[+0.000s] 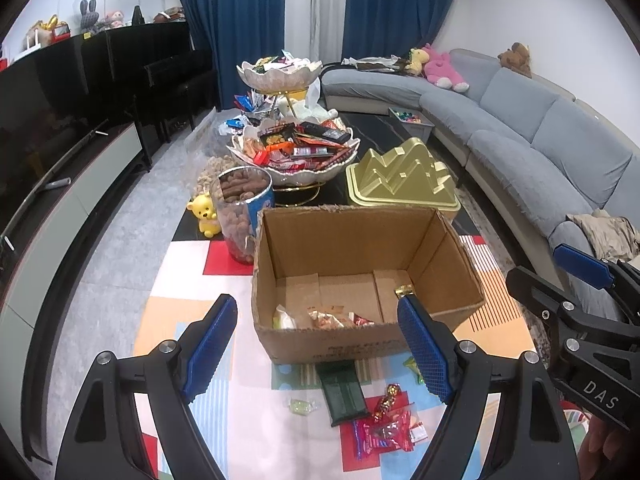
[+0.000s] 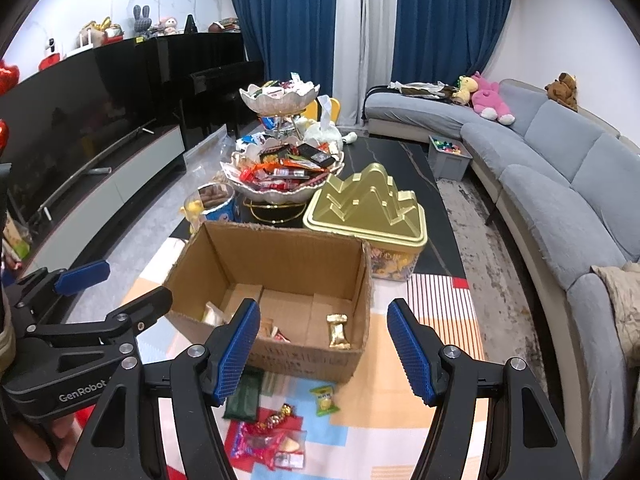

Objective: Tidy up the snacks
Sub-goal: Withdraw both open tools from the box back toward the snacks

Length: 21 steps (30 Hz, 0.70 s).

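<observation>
Your left gripper (image 1: 316,344): jaws spread, nothing between them, held above the patterned mat (image 1: 240,400). Your right gripper (image 2: 324,352): jaws spread, empty. Cardboard box (image 1: 360,248): open on the mat, a few wrapped snacks inside, including a gold-wrapped candy (image 2: 338,330). In front of the box, loose on the mat: dark green bar (image 1: 346,392), red snack packet (image 1: 384,434), small green candy (image 2: 324,400).

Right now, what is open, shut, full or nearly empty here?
Cardboard box: open on top, a few snacks inside.
Gold tin: lid on.
Clear jar: no lid, full of nuts.
Tiered snack bowls: piled high.
Left gripper: jaws open, empty.
Right gripper: jaws open, empty.
</observation>
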Each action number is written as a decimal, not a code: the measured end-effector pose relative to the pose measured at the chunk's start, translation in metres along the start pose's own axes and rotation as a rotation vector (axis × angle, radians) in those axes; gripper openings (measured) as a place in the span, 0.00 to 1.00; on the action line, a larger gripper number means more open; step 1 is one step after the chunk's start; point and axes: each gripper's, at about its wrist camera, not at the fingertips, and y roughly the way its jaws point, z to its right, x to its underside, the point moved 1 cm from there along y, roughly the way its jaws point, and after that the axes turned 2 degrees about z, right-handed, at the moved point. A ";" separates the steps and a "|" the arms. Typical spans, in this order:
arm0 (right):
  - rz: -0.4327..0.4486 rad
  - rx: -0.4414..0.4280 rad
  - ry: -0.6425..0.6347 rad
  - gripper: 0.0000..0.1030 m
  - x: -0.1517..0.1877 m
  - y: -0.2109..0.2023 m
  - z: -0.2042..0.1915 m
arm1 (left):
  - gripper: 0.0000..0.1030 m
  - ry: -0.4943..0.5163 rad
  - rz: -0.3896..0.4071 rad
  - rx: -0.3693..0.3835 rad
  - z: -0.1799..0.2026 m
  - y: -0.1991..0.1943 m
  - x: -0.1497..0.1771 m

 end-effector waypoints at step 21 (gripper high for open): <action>-0.057 0.005 -0.015 0.65 0.045 0.012 0.010 | 0.80 -0.024 -0.089 -0.015 0.015 0.025 0.050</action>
